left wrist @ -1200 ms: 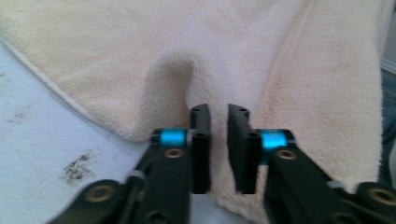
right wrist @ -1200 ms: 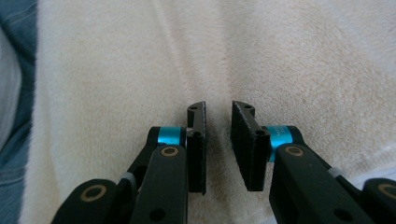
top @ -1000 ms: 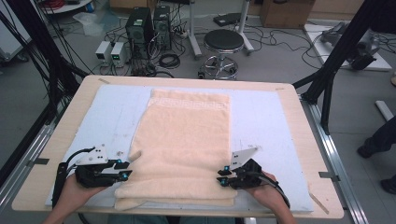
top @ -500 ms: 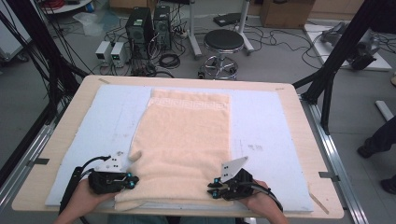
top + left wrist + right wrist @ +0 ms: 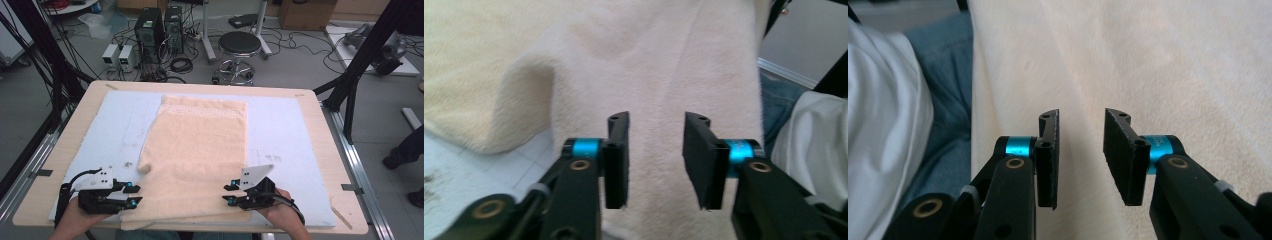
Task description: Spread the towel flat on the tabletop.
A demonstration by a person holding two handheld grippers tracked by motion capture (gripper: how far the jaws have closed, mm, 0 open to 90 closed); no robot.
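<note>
A cream towel (image 5: 200, 150) lies folded lengthwise on the pale blue mat (image 5: 285, 135), its near edge at the table's front. My left gripper (image 5: 134, 195) sits at the towel's near left corner and points right, over the cloth. My right gripper (image 5: 227, 192) sits at the near right corner and points left. In the left gripper view, the left gripper (image 5: 656, 150) has its jaws apart over the towel (image 5: 649, 65). The right gripper (image 5: 1080, 150) stands the same way above the towel (image 5: 1148, 60). Both pairs of jaws have just been opening, with no fold pinched between them.
The mat covers a wooden table (image 5: 325, 150). Past its far edge stand a round stool (image 5: 240, 45), computer towers (image 5: 150, 30) and loose cables. Black frame legs (image 5: 360, 65) flank the table. A person's jeans (image 5: 953, 90) and white shirt (image 5: 883, 125) are just beyond the near edge.
Both grippers' jaws, nearly shut at the towel's near edge half a second ago, now stand apart. The right gripper has shifted left and risen a little. The towel's near edge lies flatter.
</note>
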